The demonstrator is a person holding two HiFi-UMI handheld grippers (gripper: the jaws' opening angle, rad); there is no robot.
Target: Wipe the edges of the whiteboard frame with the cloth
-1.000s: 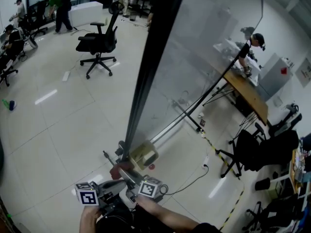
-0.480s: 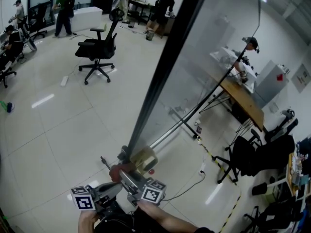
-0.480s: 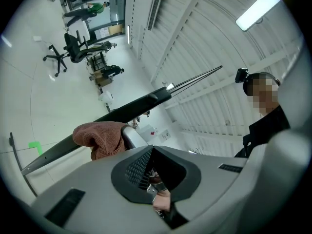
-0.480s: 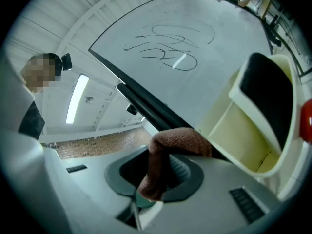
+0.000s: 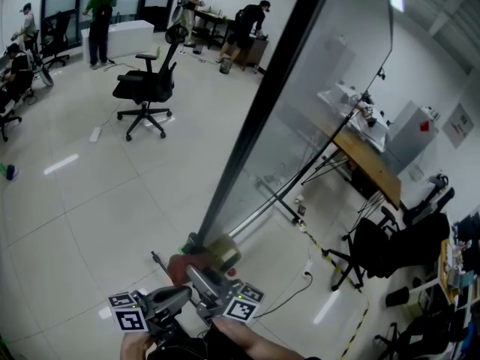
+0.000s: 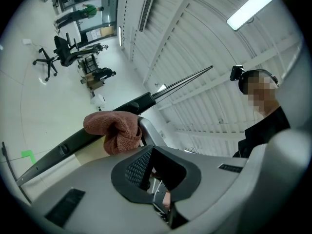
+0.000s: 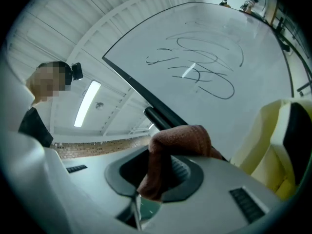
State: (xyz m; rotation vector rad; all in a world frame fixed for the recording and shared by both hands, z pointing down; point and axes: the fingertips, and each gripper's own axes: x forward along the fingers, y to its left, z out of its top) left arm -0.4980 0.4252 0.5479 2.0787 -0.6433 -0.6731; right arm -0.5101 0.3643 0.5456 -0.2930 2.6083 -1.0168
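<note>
The large white whiteboard (image 7: 204,43), scribbled with dark pen loops, stands upright on the tiled floor. Its black frame (image 5: 259,118) runs along the near vertical edge, which appears to be the edge being wiped.

The right gripper (image 7: 158,174) is pinched on the reddish-brown terry cloth (image 7: 181,139). One end of the cloth is trapped between the jaws. The rest is bunched over the frame low down, near the bottom corner, so the fabric touches the edge rather than the gripper body.

The left gripper (image 6: 155,165) sits just beside the right one. Its jaws are spread with nothing between them, and its likely role is only to steady the pair.

A stroke along the frame would need the cloth kept pressed against the edge.
</note>
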